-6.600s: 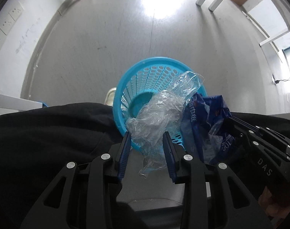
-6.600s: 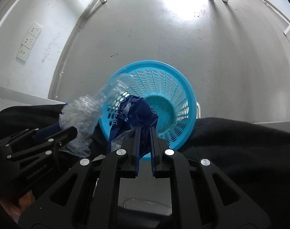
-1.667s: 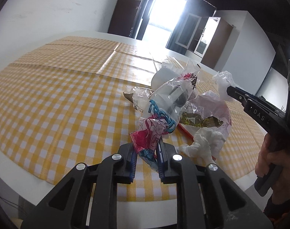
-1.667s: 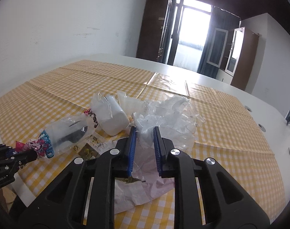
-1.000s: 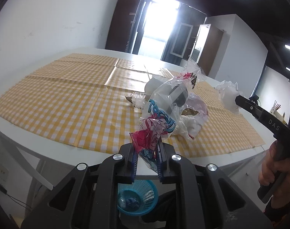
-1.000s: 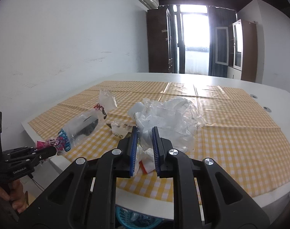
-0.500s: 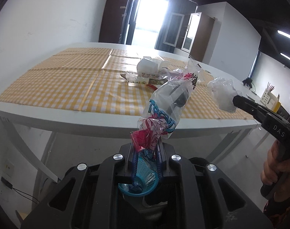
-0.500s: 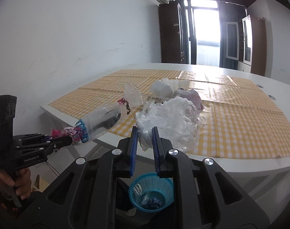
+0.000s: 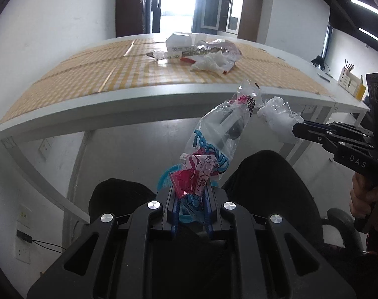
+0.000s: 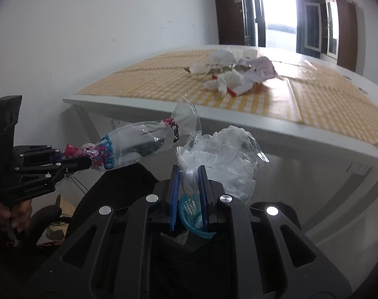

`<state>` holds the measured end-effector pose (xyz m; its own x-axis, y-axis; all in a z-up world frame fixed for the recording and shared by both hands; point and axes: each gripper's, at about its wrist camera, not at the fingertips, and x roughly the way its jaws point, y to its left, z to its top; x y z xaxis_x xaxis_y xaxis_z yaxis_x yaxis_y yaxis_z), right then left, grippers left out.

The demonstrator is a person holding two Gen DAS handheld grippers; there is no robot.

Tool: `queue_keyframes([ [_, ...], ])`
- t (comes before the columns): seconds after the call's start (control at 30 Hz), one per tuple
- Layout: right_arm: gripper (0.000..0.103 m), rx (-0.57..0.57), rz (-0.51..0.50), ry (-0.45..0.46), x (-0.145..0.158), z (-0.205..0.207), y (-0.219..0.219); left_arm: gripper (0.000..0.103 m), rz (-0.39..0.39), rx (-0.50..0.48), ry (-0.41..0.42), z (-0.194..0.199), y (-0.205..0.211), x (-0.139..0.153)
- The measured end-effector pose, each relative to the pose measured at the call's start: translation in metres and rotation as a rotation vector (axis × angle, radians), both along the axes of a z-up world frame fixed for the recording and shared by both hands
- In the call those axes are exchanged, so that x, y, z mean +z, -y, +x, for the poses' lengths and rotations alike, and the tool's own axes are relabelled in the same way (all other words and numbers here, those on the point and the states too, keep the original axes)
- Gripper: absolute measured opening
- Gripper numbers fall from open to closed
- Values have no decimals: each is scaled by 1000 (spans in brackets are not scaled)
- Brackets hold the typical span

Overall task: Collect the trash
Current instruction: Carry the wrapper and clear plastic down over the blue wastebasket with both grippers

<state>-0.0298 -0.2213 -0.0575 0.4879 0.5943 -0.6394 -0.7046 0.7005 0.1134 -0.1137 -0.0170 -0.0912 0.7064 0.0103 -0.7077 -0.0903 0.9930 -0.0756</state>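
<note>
My left gripper [image 9: 190, 192] is shut on a clear wrapper with pink and blue print [image 9: 214, 144], held in the air below the table edge; it also shows in the right wrist view [image 10: 129, 147]. My right gripper [image 10: 189, 172] is shut on a crumpled clear plastic bag [image 10: 221, 154], seen at the right of the left wrist view [image 9: 278, 120]. The blue basket [image 10: 191, 211] shows low between the right fingers, and its rim [image 9: 164, 177] peeks out behind the wrapper. More trash [image 9: 204, 52] lies on the yellow checked table [image 9: 89, 74].
The person's black-clad legs [image 9: 268, 182] flank the basket. White table legs [image 9: 27, 169] and wall sockets [image 9: 23, 236] are at the left. A desk with a pen holder [image 9: 348, 79] stands at the far right.
Both grippers have moved back and down from the table with their trash. The table top now sits higher and farther, and the basket shows closer below.
</note>
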Motion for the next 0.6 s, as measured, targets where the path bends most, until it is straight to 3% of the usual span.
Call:
queue_keyframes([
  [0.27, 14, -4, -50, -110, -55, 16, -16, 15, -30, 3, -133, 20, -6, -55],
  [0.6, 14, -33, -103, -249, -109, 63, -39, 13, 8, 47, -299, 90, -26, -130],
])
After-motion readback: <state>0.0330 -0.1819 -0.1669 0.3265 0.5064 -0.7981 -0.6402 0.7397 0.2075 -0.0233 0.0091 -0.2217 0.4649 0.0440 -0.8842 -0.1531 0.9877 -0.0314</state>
